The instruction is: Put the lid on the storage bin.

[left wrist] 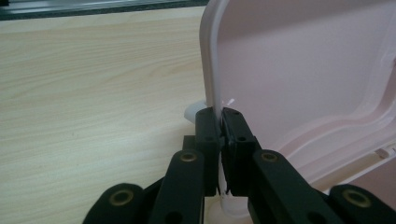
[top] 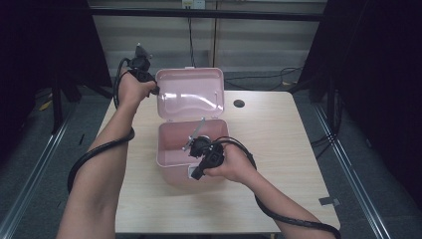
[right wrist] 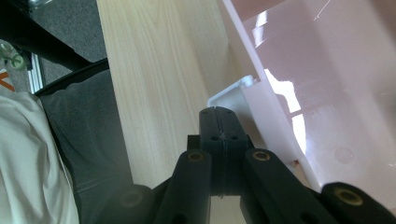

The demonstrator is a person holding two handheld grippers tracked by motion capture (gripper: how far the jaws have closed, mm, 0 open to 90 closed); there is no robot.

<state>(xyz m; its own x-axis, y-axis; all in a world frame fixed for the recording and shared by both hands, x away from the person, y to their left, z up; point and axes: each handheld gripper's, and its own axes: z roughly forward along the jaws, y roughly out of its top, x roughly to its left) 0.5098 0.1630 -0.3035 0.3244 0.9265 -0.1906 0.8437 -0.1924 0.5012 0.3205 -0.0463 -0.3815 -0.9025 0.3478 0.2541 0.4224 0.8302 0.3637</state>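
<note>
**Left gripper pinches the raised lid; right gripper sits closed at the box front**

A pink box (top: 191,149) stands near the middle of the wooden table (top: 278,149), its lid (top: 191,94) swung up and standing at the box's 12 o'clock edge. In the high view the left gripper (top: 149,84) is at the lid's 9 o'clock edge. In the left gripper view the lid's rim (left wrist: 211,60) runs straight up toward 12 o'clock from between the two black jaws, which are closed on it, one pad on either face of the thin plastic.

The right gripper (top: 201,162) is over the box's front wall, toward 6 o'clock. In the right gripper view its jaws are pressed flat together with nothing between them; the white latch (right wrist: 231,95) on the box front lies just beyond the tips at about 1 o'clock, and whether they touch it is unclear.
</note>
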